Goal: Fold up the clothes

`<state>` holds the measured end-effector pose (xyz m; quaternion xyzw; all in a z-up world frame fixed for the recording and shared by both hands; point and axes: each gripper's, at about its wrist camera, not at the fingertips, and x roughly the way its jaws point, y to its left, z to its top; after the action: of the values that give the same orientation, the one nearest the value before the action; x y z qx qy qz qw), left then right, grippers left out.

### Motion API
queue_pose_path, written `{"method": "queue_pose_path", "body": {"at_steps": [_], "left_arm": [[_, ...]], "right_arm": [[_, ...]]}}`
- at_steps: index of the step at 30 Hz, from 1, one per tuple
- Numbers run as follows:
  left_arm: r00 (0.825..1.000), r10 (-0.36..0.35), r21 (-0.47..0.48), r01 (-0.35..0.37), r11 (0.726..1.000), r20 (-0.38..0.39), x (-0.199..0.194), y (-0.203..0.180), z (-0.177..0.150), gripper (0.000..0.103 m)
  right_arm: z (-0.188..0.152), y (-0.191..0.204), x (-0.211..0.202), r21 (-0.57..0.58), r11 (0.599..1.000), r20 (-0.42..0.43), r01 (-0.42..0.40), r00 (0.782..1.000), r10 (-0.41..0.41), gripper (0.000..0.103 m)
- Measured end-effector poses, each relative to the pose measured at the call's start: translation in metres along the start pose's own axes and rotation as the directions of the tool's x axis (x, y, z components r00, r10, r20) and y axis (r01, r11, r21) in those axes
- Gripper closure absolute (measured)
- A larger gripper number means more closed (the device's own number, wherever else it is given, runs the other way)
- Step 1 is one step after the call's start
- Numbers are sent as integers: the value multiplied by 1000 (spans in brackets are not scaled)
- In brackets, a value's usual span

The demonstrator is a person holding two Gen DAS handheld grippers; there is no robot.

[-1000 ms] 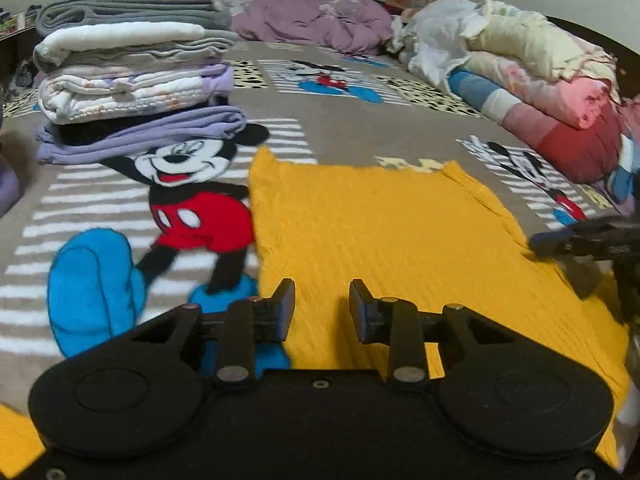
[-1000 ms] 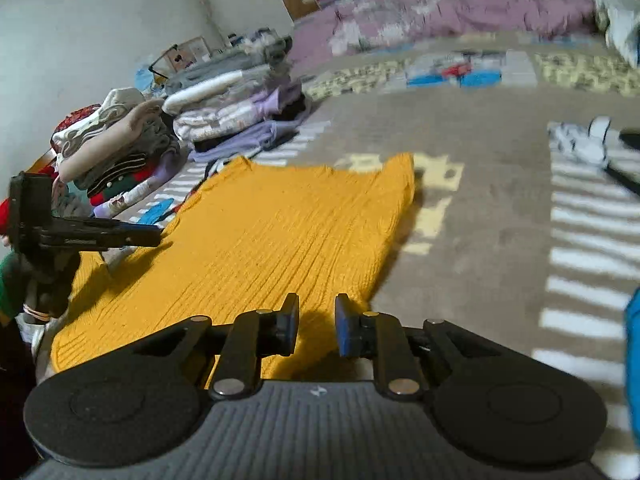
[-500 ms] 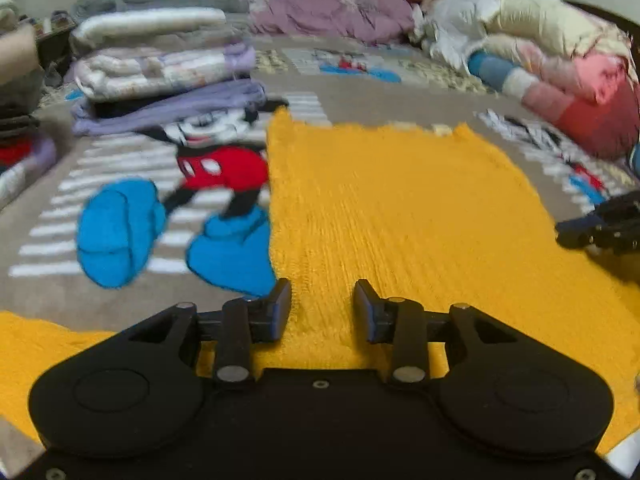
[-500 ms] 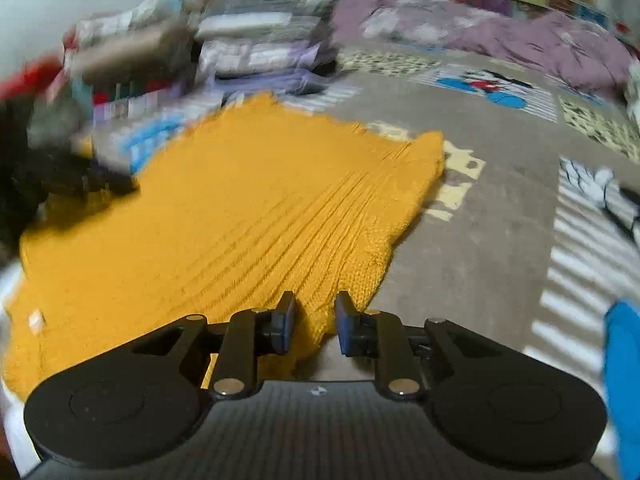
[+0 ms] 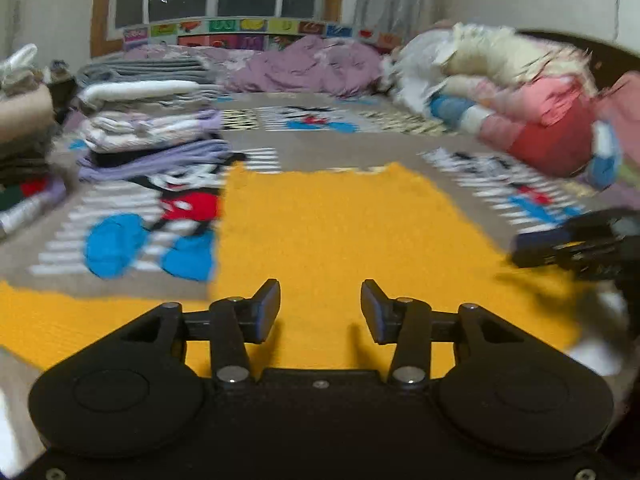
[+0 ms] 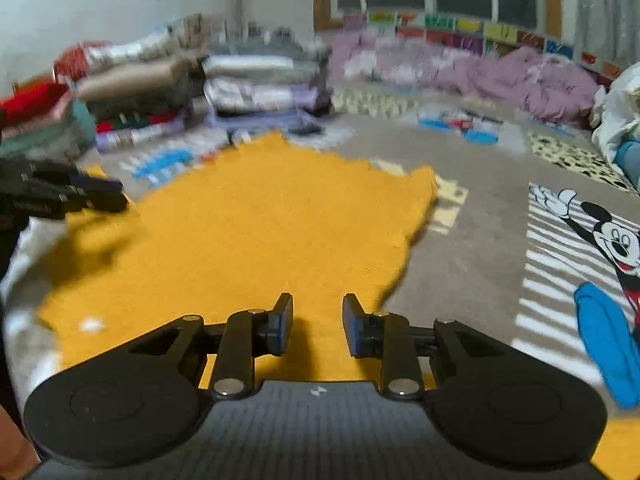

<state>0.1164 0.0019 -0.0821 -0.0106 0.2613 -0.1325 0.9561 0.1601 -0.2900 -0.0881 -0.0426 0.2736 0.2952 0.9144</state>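
Observation:
A yellow knitted garment (image 5: 340,232) lies spread flat on a Mickey Mouse bedspread (image 5: 132,216). It also shows in the right wrist view (image 6: 248,232). My left gripper (image 5: 320,310) is open and empty, low over the garment's near edge. My right gripper (image 6: 317,322) is open and empty, over the garment's near right part. Each gripper shows in the other's view: the right one (image 5: 576,244) at the garment's right side, the left one (image 6: 60,192) at its left side. Both views are blurred.
Stacks of folded clothes (image 5: 152,132) stand at the far left, also seen in the right wrist view (image 6: 256,88). A heap of unfolded clothes (image 5: 520,92) lies at the right. A purple blanket (image 5: 312,68) lies at the back below a window.
Both grippers have pulled back towards the garment's near edge and tilted up, so the window now shows. Both jaws have opened a little wider. The garment has not moved.

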Motion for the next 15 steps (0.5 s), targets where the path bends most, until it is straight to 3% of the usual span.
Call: {"method": "queue_pose_path", "body": {"at_steps": [5,7,9,11,13,15], "left_arm": [[999,-41,43,41,998,-17,-6,-38,-30,52],[998,-13,171,22,985,-57,5,-56,-54,41],[999,50,308,-48,950,2,0,-76,-69,41],[998,59,338,-64,939,25,-10,-87,-64,45],[997,78,321,-73,944,-4,-10,-86,-67,41],[996,86,347,-84,934,9,-8,-84,-81,41]], "right_arm": [[-17,62,-30,-53,997,78,-63,995,67,73],[-25,72,-32,-72,996,67,-57,996,61,69],[-32,80,-34,-88,995,55,-42,997,47,67],[-39,88,-36,-104,994,43,-27,999,32,65],[-46,96,-37,-120,993,31,-13,999,17,69],[-53,104,-39,-137,991,20,1,1000,2,62]]}}
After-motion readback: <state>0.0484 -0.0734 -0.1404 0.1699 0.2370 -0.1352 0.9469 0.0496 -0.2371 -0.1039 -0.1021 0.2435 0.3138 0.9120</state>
